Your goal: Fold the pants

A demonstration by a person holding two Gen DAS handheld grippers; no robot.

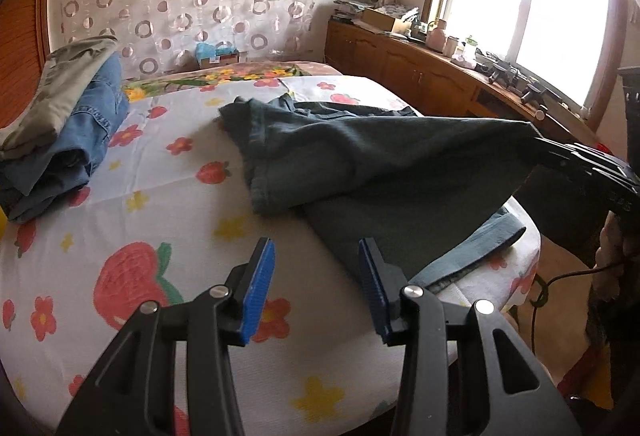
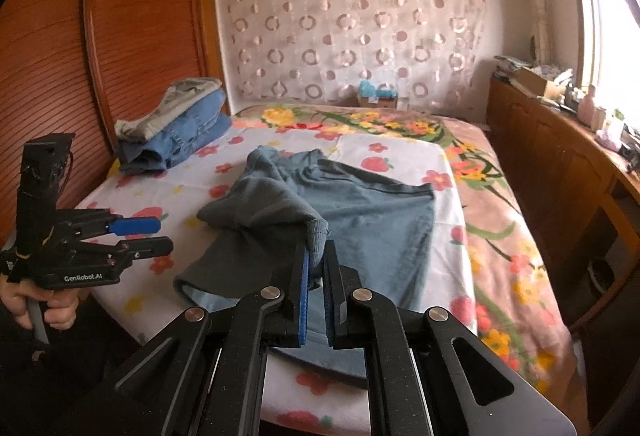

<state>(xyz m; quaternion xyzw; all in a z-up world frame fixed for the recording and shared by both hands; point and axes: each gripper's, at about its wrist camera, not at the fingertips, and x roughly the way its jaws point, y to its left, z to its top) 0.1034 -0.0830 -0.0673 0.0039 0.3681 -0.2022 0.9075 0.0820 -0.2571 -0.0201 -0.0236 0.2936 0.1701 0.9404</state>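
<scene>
Dark teal pants [image 2: 372, 212] lie spread on the flowered bed sheet [image 2: 400, 152]. My right gripper [image 2: 316, 256] is shut on a bunched fold of the cloth and holds it above the bed. The raised cloth stretches as a taut flap [image 1: 400, 156] towards the right gripper [image 1: 538, 140] in the left wrist view. My left gripper [image 1: 316, 264] hovers over the sheet just left of the pants' near hem. It is open, with nothing between its blue pads [image 1: 260, 276]. In the right wrist view the left gripper [image 2: 154, 235] stands at the bed's left edge, gripped by a hand [image 2: 52, 312].
A stack of folded clothes [image 1: 72, 124] [image 2: 180, 128], blue jeans under a grey-green garment, sits at the far left of the bed. A wooden cabinet [image 1: 400, 64] [image 2: 540, 156] with clutter runs under the window on the right. A slatted wardrobe [image 2: 120, 36] stands at the left.
</scene>
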